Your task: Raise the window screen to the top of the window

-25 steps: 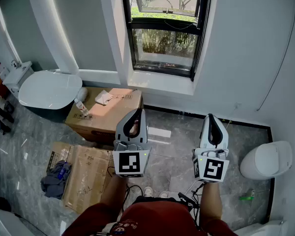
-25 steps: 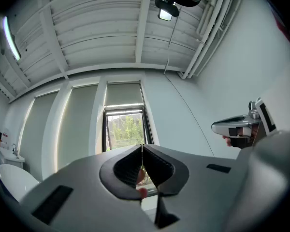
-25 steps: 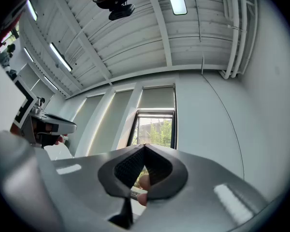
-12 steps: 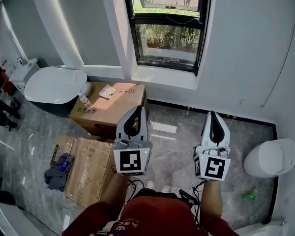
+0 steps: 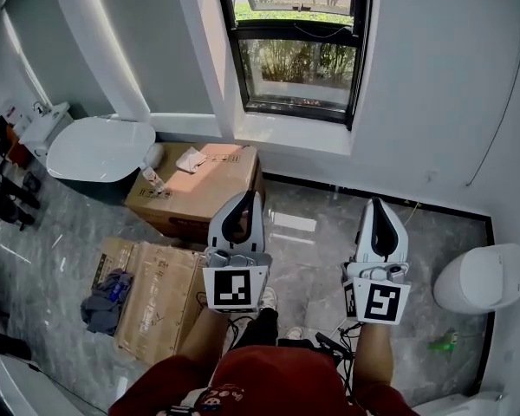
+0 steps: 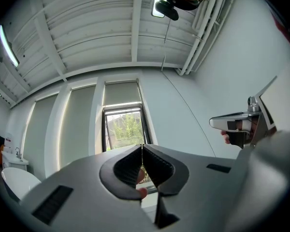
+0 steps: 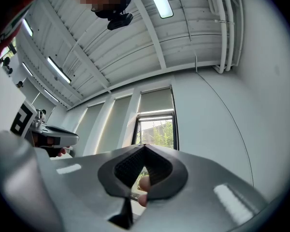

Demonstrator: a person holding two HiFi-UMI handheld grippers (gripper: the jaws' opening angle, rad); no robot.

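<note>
The black-framed window [image 5: 299, 50] is set in the white wall ahead, above a white sill [image 5: 286, 134]. Its lower pane [image 5: 298, 66] looks dimmer, as if behind mesh, than the bright strip above the crossbar. My left gripper [image 5: 250, 198] and right gripper [image 5: 377, 204] hover side by side over the floor, well short of the window, both shut and empty. In the left gripper view the shut jaws [image 6: 142, 146] point at the window [image 6: 125, 129]. The right gripper view shows the same: its tips [image 7: 145, 146] meet below the window [image 7: 157, 132].
A cardboard box [image 5: 199, 189] with a bottle [image 5: 150, 181] and a cloth on it stands left of the window. Flattened cardboard [image 5: 152, 297] lies on the floor. A white tub [image 5: 100, 150] is at left, a white toilet [image 5: 481, 276] at right.
Both grippers sit slightly lower in the head view and stay shut. The head camera has shifted a little, and a shoe now shows beneath the left gripper.
</note>
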